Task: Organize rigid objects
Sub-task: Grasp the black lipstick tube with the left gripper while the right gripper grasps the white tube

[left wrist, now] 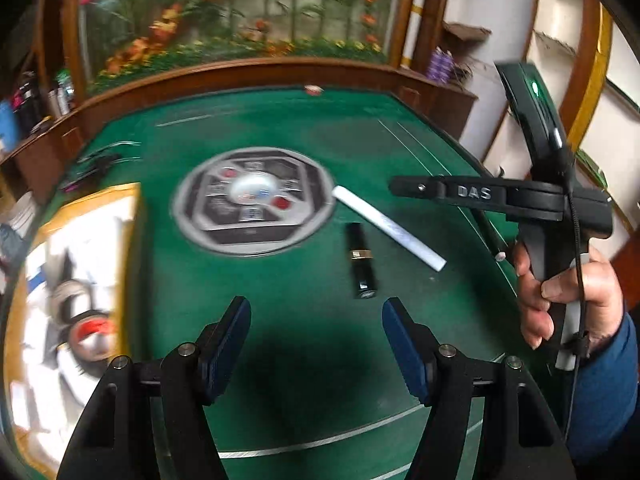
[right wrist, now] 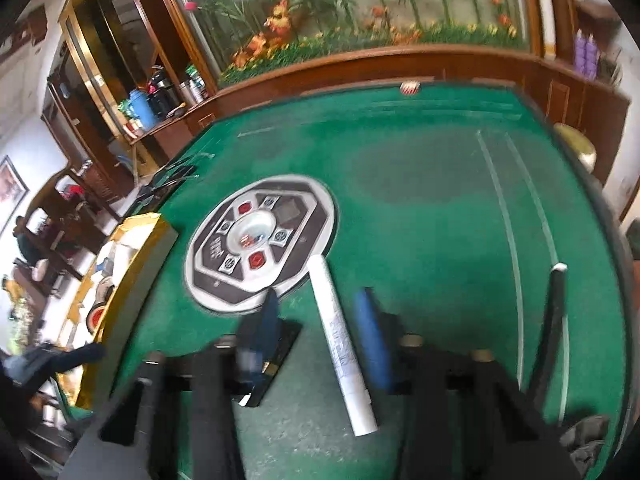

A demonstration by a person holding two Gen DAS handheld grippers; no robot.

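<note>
Beside one round console point(left wrist: 254, 200) on the worktop point(left wrist: 280, 128): one white tube point(left wrist: 390, 227), one black lipstick point(left wrist: 362, 260); left hand-held gripper point(left wrist: 316, 308) apart, empty; right hand-held gripper point(right wrist: 318, 296) apart, astride the tube.

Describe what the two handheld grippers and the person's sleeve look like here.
Left gripper: black angular linkage arms with silver pivot bolts, ending in dark blue flat pads. Right gripper: the same black build with blue pads; seen from the left wrist, its body carries raised "DAS" lettering, a green light and a thin black cable down the handle. The hand holding it wears a blue sleeve.
</note>
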